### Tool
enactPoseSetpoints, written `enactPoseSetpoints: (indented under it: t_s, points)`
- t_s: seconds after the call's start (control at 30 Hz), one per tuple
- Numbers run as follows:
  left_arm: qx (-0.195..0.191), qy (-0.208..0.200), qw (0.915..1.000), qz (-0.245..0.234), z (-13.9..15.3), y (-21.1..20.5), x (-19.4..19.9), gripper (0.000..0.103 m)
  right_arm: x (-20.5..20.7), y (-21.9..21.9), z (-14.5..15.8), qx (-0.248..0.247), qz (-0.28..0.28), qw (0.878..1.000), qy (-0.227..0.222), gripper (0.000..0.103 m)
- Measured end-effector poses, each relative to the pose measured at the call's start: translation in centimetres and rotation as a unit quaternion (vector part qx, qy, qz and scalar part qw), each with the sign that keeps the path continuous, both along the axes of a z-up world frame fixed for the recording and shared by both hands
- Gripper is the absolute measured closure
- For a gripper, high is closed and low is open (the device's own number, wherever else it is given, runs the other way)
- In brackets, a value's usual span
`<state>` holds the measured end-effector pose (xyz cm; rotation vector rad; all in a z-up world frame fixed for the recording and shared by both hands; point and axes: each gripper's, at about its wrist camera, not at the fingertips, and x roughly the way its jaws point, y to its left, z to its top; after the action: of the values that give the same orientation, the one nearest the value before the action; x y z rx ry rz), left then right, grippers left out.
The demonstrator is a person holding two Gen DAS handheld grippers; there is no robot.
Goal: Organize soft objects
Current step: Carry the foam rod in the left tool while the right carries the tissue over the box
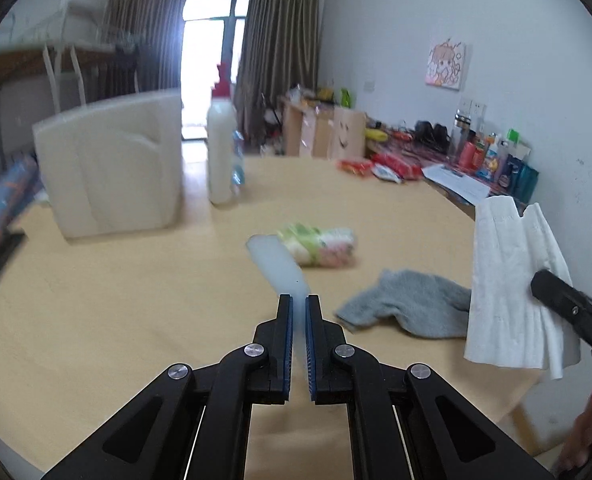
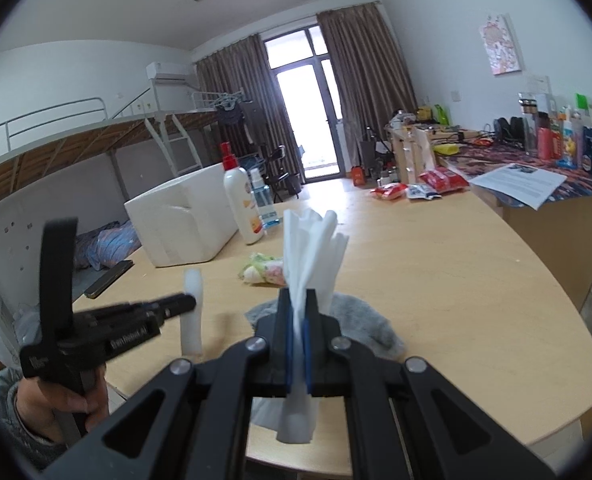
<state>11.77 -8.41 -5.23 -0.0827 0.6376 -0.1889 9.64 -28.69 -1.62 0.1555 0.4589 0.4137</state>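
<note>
My left gripper (image 1: 299, 300) is shut on a soft white foam strip (image 1: 278, 264), held above the wooden table (image 1: 136, 300); the strip also shows in the right wrist view (image 2: 192, 312). My right gripper (image 2: 298, 294) is shut on a folded white paper towel (image 2: 312, 240), which also shows in the left wrist view (image 1: 512, 280). A grey sock (image 1: 408, 304) lies on the table between the grippers, partly hidden behind my right gripper in its own view (image 2: 360, 320). A green and pink tissue pack (image 1: 320, 244) lies farther on the table.
A white foam box (image 1: 112, 168) stands at the far left of the table, with a white bottle with a red cap (image 1: 222, 148) beside it. Red snack packets (image 1: 380, 166) lie at the far edge. A phone (image 2: 108, 278) lies near the left edge.
</note>
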Motion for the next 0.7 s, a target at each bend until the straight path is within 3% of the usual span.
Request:
enactPoseSetpoints:
  t_s: [0.13, 0.37, 0.5, 0.7]
  points:
    - [0.036, -0.051, 0.9980, 0.012, 1.4, 0.9, -0.6, 0.097, 0.3, 1.4, 0.5, -0.005, 0.009, 1.000, -0.008, 0.097]
    - [0.033, -0.130, 0.9908, 0.017, 4.8, 2.7, -1.1, 0.097, 0.7, 3.6, 2.6, -0.016, 0.016, 0.999, -0.040, 0.097]
    - [0.031, -0.182, 0.9827, 0.012, 7.2, 3.5, -1.9, 0.097, 0.6, 4.6, 4.1, -0.020, 0.013, 0.998, -0.065, 0.097]
    - [0.043, -0.201, 0.9786, 0.012, 7.6, 4.5, -2.2, 0.097, 1.2, 6.4, 4.0, -0.029, 0.013, 0.998, -0.061, 0.097]
